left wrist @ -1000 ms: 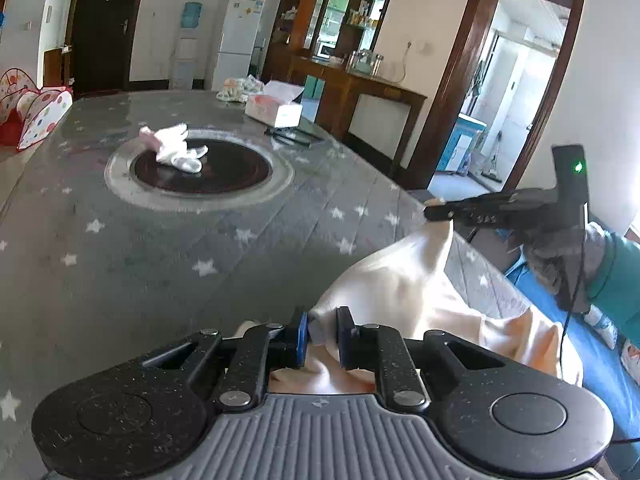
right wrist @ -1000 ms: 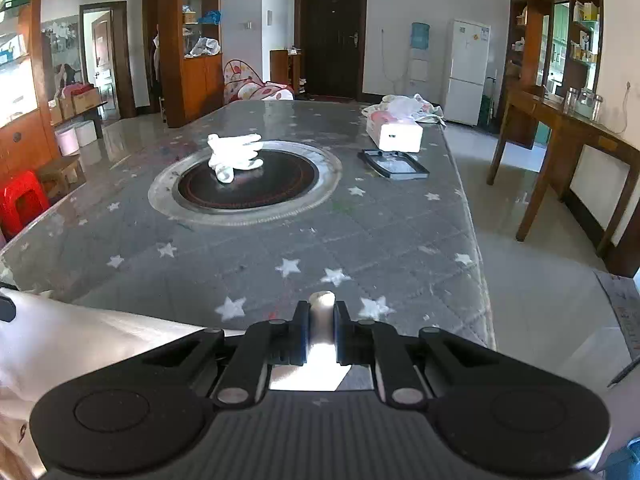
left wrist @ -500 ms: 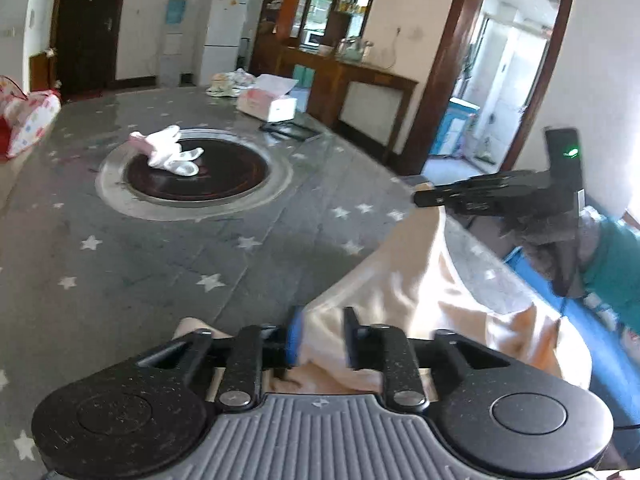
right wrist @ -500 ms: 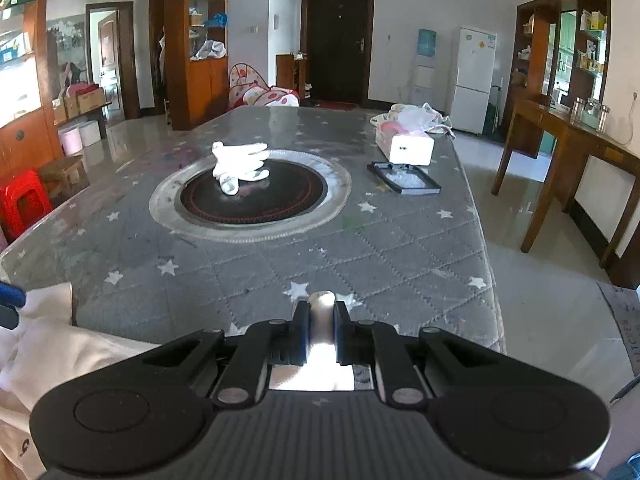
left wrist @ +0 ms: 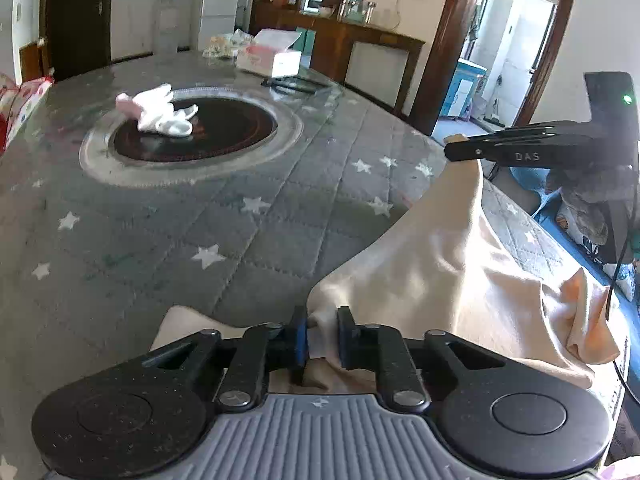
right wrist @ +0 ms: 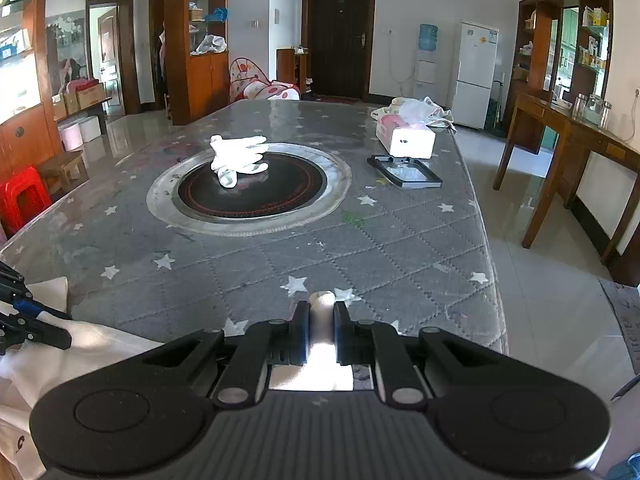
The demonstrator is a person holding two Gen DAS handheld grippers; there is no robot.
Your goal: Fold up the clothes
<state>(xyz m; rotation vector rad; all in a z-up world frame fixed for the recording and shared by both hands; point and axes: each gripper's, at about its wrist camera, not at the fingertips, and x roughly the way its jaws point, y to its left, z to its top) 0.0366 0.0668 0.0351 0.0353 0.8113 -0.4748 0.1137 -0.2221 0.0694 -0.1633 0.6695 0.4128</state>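
A cream garment (left wrist: 452, 264) hangs over the near edge of the grey star-patterned table (left wrist: 248, 208). My left gripper (left wrist: 322, 332) is shut on one edge of the garment, low at the table's front. My right gripper (right wrist: 321, 326) is shut on another corner of the garment (right wrist: 322, 344) and holds it up above the table edge. The right gripper shows in the left wrist view (left wrist: 454, 151) with the cloth draping down from it. The left gripper shows at the left edge of the right wrist view (right wrist: 24, 320), with white cloth (right wrist: 80, 360) below it.
A round black hotplate (right wrist: 250, 188) sits in the table's middle with a white cloth bundle (right wrist: 238, 158) on it. A tissue box (right wrist: 406, 140) and a black tray (right wrist: 406, 172) lie at the far right. A wooden side table (right wrist: 568, 148) stands to the right.
Both grippers have lifted and moved forward over the table with the garment, which now stretches higher between them. The left gripper's jaws stand slightly wider on the cloth.
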